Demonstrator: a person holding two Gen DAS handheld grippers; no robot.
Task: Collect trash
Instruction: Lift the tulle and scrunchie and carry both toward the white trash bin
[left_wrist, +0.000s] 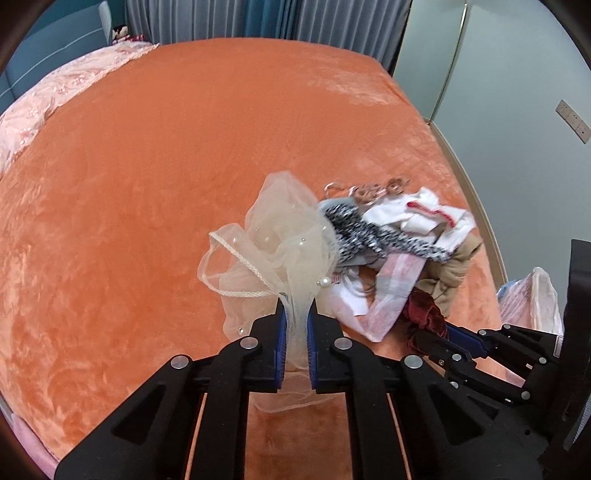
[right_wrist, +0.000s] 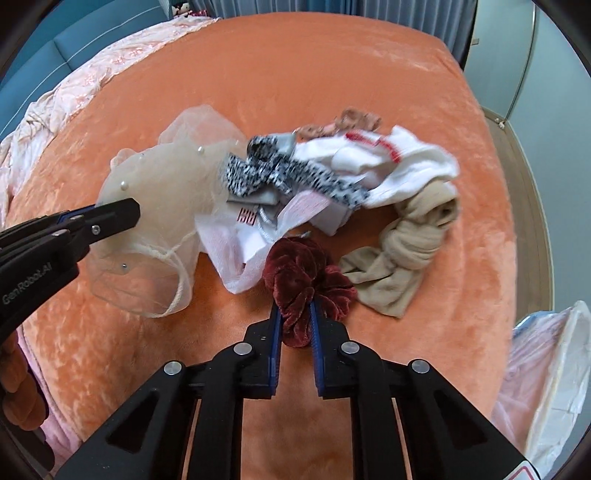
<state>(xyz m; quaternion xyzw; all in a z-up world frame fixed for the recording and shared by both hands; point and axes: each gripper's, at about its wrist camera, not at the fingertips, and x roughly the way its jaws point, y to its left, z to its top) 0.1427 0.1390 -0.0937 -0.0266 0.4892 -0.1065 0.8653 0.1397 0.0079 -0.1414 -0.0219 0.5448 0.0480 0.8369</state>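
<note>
Left gripper (left_wrist: 294, 325) is pinching the beige tulle (left_wrist: 273, 240) at centre frame; right gripper (right_wrist: 295, 317) is clamping the maroon scrunchie (right_wrist: 303, 277).

Soft, even indoor light fills both fisheye views, sheen patches glinting on the orange blanket (left_wrist: 155, 155), edges bowed and darkly vignetted, the clothing pile (right_wrist: 332, 173) smeared with slight blur.

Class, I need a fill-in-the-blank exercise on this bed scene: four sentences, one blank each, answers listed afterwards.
1. The left gripper is shut on the beige ____ with pearls.
2. The right gripper is shut on the dark red velvet ____.
3. The pile lies on an ____ blanket.
4. The knotted stocking is ____ in colour.

Answers: tulle; scrunchie; orange; tan
</note>
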